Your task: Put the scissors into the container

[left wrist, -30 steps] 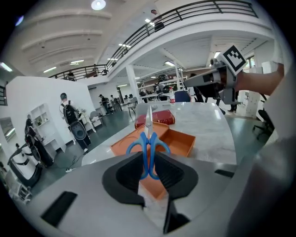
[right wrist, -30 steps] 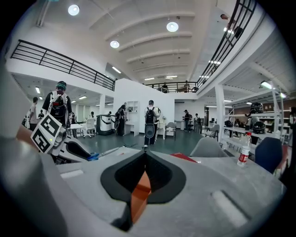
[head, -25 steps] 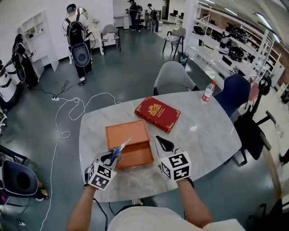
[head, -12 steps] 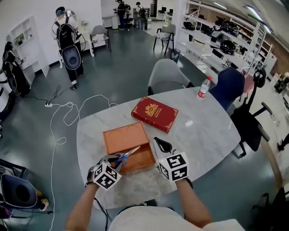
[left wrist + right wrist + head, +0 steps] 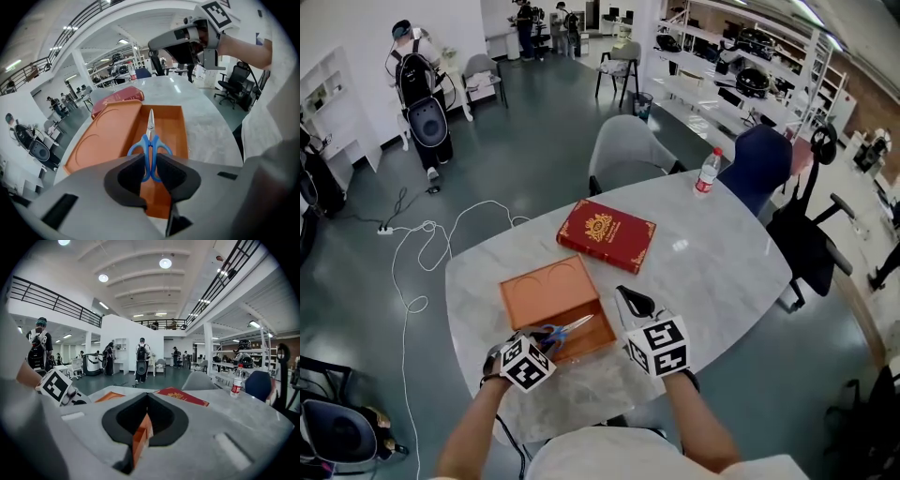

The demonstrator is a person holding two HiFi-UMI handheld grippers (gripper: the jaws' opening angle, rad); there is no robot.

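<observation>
While the left gripper (image 5: 546, 339) pinches the blue handles of the scissors (image 5: 568, 329) between its closed jaws, the steel blades point forward over the tray half of the open orange box (image 5: 546, 281). They hang low above its floor, and whether they touch it I cannot tell. The box's lid lies flat on the table (image 5: 712, 272) beside the tray, with two round hollows pressed into it. At the tray's right wall, the right gripper (image 5: 625, 294) has its jaws drawn nearly together with that orange wall clamped between them. A red book (image 5: 607, 233) lies just beyond the box, apart from it, and a plastic bottle (image 5: 705, 172) stands upright near the table's far edge.
</observation>
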